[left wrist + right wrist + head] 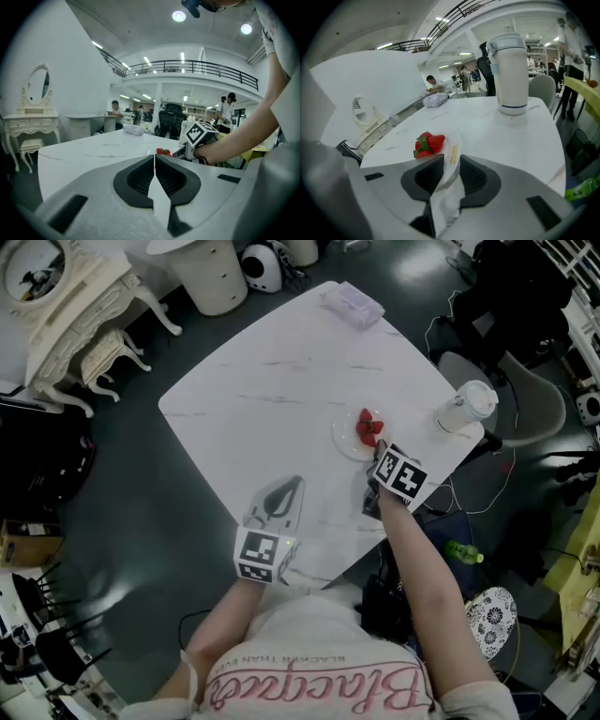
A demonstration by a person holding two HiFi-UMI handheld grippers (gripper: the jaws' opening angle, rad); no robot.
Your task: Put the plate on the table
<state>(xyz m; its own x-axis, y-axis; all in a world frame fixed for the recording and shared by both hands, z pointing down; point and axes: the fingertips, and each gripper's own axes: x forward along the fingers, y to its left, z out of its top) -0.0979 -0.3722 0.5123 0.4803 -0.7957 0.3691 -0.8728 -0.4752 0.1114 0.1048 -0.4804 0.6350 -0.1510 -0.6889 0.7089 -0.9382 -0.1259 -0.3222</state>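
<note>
A small white plate (349,439) with red strawberries (368,427) rests on the white marble table (262,381) near its right edge. My right gripper (378,454) reaches it from the near side. In the right gripper view the plate's rim (452,143) lies between the jaws of my right gripper (451,160); a thin gap shows beside the right pad, so the jaws stand open around it. The strawberries (428,143) sit just past the left jaw. My left gripper (291,487) hovers over the table's near corner, shut with nothing in it (154,157).
A tall white lidded cup (466,406) stands at the table's right corner, close behind the plate. A wrapped tissue pack (353,304) lies at the far corner. A grey chair (530,395) stands to the right, and a white vanity (66,296) at the far left.
</note>
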